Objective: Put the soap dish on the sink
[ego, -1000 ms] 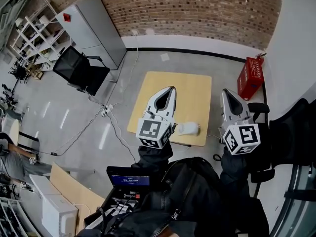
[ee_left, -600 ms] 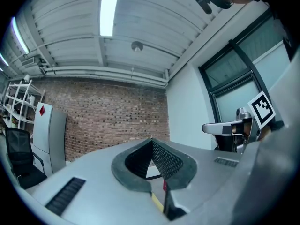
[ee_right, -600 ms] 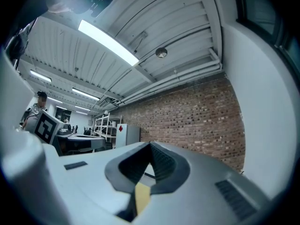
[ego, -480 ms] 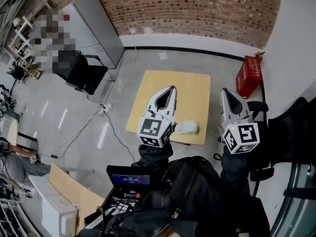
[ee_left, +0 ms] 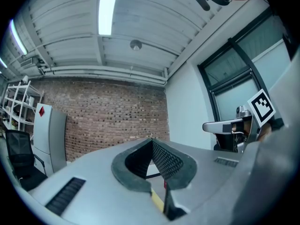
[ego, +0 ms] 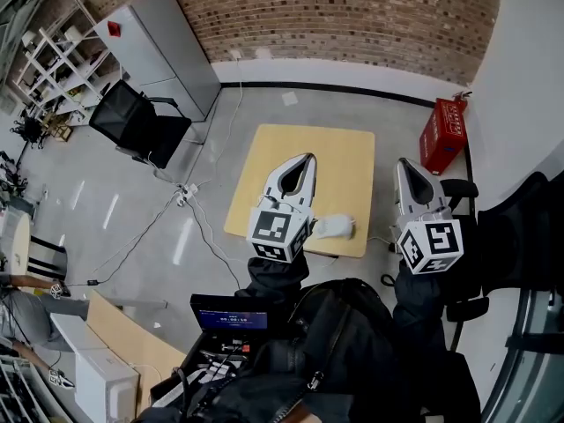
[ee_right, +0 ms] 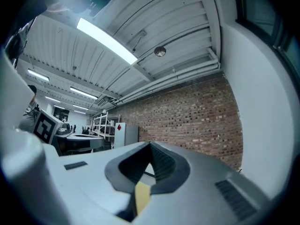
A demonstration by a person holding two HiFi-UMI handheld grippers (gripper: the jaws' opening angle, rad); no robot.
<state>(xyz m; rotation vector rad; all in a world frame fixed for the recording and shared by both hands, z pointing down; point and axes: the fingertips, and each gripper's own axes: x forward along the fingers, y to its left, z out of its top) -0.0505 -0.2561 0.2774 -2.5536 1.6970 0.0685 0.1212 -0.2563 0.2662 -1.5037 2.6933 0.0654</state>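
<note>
Holding left gripper [ego: 307, 159] and right gripper [ego: 404, 163] up level, jaws on both pinched together, gripping nothing. Looking down on the dish [ego: 336, 228], lying white at the table's [ego: 345, 161] near edge, toward its right corner. Guessing at spreading one gripper's jaws first, then dropping low and taking the rim squarely. Not spotting any sink in view. Minding the cable [ego: 207, 223] trailing past the near left corner, chair [ego: 141, 123] beyond, red box [ego: 443, 137] far right.
</note>
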